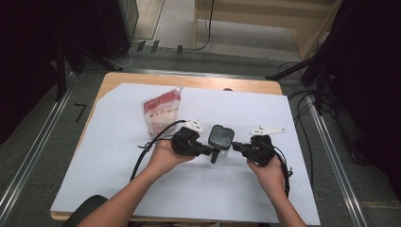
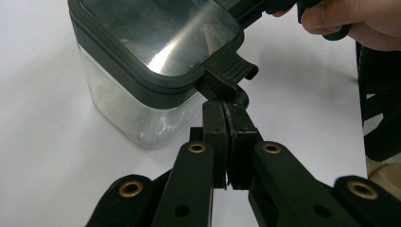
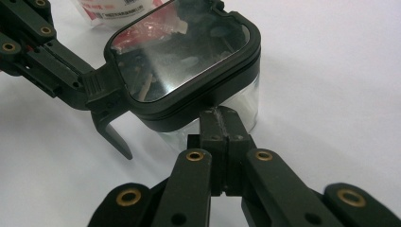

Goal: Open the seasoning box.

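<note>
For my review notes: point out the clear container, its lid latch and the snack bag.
clear container [image 2: 137,118], left gripper view, its transparent side wall.
lid latch [image 2: 230,71], left gripper view, its ribbed tab.
snack bag [image 1: 161,112], high view, its printed front.

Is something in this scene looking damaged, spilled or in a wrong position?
Nothing stands out. The clear container stands upright on the white sheet with its dark lid on, between the shut left gripper and right gripper. The pouch lies behind it, with nothing spilled.

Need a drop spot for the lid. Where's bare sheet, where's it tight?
Free: the white sheet right of the pouch up to its far edge; the near strip in front of both hands; the left part below the pouch. Tight: centre, where both claws meet the jar.
</note>
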A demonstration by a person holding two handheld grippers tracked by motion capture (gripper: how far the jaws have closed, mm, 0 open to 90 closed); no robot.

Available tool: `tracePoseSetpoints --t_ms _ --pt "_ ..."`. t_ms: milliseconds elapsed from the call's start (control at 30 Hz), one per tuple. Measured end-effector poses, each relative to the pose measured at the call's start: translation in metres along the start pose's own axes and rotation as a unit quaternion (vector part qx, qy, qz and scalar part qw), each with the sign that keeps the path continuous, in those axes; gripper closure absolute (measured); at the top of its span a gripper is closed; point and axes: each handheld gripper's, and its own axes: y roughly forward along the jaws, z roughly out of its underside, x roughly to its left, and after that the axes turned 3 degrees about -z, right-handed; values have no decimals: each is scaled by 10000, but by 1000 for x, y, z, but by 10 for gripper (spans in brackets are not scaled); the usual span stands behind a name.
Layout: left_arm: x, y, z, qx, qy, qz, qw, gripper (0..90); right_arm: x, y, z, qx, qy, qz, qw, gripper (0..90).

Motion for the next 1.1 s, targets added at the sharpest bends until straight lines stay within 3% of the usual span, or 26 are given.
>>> tracePoseSetpoints --t_ms 300,767,1100 --pt "-5 6 -2 -42 -99 -21 9999 900 -6 8 -4 -85 195 -66 9998 900" --pt "-9 14 -6 -179 -8 -32 9998 893 -9 20 -11 -145 168 98 9997 900" --pt "-3 -3 -1 7 9 48 10000 809 -6 10 -10 -108 74 145 9998 900"
